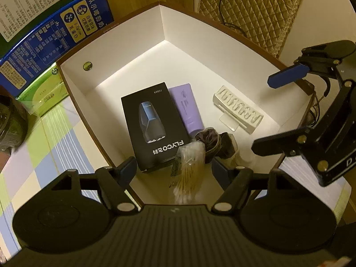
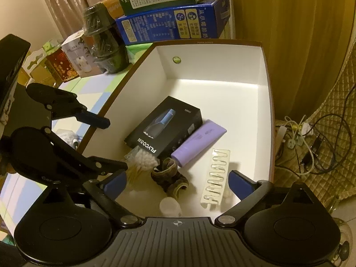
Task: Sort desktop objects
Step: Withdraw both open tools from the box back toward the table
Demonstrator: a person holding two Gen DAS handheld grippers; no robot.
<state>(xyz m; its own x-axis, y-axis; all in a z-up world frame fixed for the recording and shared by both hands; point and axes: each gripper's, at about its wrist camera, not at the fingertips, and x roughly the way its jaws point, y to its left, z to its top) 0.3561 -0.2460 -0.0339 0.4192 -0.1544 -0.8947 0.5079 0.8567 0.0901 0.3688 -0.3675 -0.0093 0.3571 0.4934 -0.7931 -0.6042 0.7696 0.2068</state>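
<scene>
Checked tablecloth (image 1: 55, 138) carries a white-lined box (image 1: 124, 53); both the left gripper (image 1: 175, 169) and the right gripper (image 2: 175, 182) gape empty over it, a bagged bundle of cotton swabs (image 1: 189, 169) at six o'clock.

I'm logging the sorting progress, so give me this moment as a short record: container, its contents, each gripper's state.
container: white box with brown rim, open top
contents: black FLYCO box, purple tube leaning beside it, cotton swabs, dark scrunchie, white blister strip, small clear bottle
left gripper: open over the cotton swabs, holding nothing
right gripper: open wide above the scrunchie and strip, holding nothing
outside box: blue carton
</scene>
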